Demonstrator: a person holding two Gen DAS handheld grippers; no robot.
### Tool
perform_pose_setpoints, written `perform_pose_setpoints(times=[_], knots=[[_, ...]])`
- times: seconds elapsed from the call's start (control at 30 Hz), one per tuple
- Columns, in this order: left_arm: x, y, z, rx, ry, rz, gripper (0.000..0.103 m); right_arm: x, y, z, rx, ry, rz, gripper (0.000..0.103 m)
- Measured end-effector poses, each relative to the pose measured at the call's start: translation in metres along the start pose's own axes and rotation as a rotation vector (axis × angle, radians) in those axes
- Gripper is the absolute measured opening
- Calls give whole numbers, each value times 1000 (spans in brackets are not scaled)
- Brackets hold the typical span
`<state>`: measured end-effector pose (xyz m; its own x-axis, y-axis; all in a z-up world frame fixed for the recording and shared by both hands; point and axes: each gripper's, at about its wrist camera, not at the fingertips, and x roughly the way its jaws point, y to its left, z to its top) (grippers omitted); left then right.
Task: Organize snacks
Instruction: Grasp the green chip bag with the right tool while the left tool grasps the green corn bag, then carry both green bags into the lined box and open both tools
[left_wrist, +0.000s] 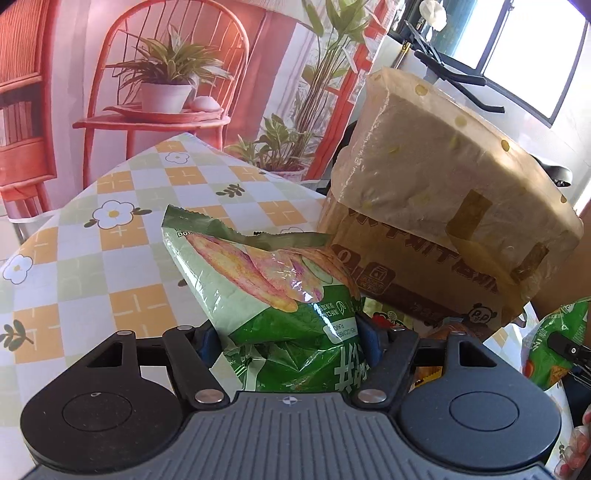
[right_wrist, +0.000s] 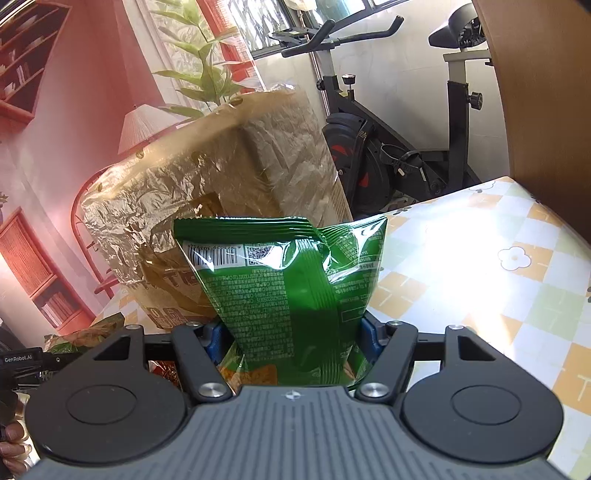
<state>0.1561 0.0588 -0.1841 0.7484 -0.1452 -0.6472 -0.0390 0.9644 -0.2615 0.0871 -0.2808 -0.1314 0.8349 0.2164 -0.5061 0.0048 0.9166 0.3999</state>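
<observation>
Pale-green chip bag (left_wrist: 280, 291) upright, lifted; dark-green snack bag (right_wrist: 291, 291) upright, back showing.

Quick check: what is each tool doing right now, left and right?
Left tool: closed on a green chip bag, held above the checkered table.
Right tool: closed on a dark green snack bag, back side facing the camera.
</observation>
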Motion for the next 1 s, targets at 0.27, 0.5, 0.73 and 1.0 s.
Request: perform_pose_setpoints(times=[0.27,0.5,0.73,1.0], knots=[[-40,-15,23,56,-131,12,72,-22,12,13,-17,-83,40,67],[-71,-36,52,98,-250,-11,72,-45,23,29,-39,-158,59,67],[-96,-63,93,146,-375,-73,73,-64,43,70,-111,-239,92,67],[-97,-115,145,257,-464,-100,73,-63,75,120,-227,-310,121,67]])
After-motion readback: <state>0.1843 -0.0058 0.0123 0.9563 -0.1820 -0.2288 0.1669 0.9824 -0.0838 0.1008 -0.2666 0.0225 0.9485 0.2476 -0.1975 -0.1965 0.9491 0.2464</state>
